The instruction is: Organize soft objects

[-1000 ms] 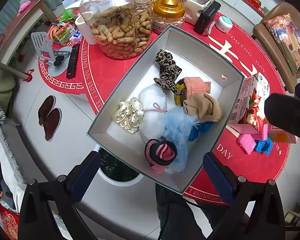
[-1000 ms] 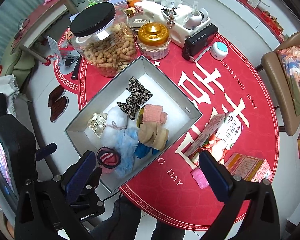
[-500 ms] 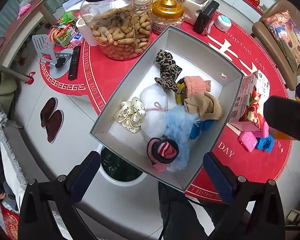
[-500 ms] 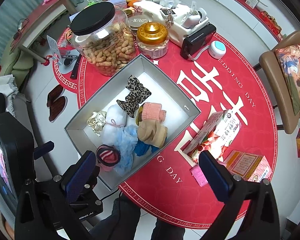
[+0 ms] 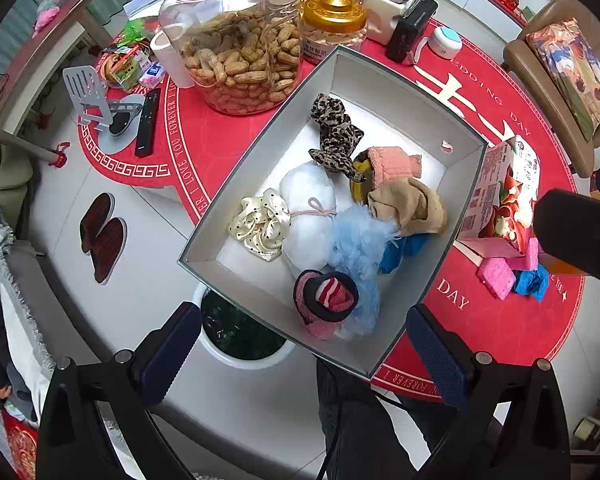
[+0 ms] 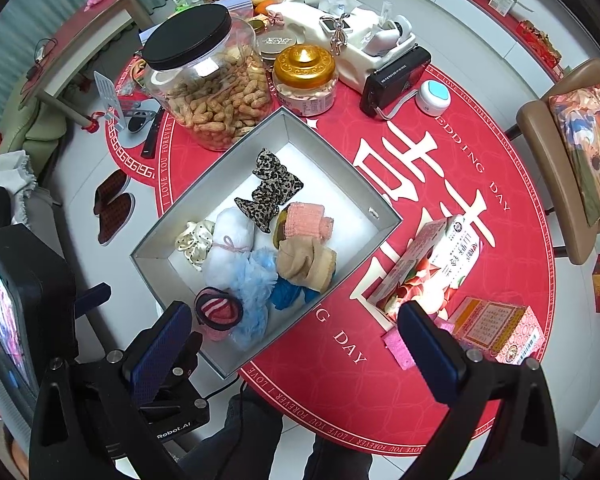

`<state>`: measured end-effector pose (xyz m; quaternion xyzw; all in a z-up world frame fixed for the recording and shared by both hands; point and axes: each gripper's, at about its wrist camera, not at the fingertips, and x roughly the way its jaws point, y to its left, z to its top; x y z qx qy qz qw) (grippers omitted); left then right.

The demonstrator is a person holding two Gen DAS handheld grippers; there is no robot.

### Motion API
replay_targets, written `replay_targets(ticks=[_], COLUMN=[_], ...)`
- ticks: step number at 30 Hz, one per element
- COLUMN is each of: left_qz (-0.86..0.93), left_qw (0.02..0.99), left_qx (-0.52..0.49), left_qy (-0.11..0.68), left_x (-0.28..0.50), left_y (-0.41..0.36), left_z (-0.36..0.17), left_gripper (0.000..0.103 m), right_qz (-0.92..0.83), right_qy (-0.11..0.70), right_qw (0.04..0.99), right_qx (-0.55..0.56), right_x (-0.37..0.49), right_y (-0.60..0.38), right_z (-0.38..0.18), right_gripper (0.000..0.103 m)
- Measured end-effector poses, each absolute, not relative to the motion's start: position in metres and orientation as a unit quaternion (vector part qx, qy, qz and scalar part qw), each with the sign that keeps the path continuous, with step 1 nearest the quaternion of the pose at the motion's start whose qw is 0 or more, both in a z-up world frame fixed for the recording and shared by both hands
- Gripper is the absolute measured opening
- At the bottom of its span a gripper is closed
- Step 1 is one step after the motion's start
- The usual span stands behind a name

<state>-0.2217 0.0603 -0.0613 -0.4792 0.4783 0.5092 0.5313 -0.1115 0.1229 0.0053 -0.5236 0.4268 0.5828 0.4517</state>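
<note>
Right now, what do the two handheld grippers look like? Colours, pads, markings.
Both the left gripper and the right gripper have matte black angular frames with silver bolts and fingers faced in dark blue textured pads. In the right wrist view, the left unit's black body carries white "Robot.AI" lettering.

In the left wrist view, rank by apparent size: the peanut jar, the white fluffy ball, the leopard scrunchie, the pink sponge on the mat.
1. Peanut jar, clearly largest.
2. White fluffy ball.
3. Leopard scrunchie, only slightly smaller than the ball; it lies farther away, so unsure.
4. Pink sponge, smallest.
</note>
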Motion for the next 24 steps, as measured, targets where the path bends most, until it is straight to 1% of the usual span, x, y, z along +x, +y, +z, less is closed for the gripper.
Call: replay_targets(ticks=[20, 24], left_qz=[0.505, 0.497], left_qw=[0.525, 0.539], left_qx=[-0.492, -0.492], left_qy=[0.476, 0.468], left_x=[-0.2260, -0.2250], left_y=[0.0598, 0.0589], left_z=[-0.0671, -0.0652], left_gripper=[0.103, 0.103], right_qz=[0.582, 0.580], right_qy=[0.426, 0.430], right_qw=[0.451, 0.452], right_qx=[-0.525, -0.524], right_x=[-0.1132, -0.1136], right_y=[0.1203, 0.1190], right_z=[0.0049, 0.0035], right_gripper=[0.103, 0.103])
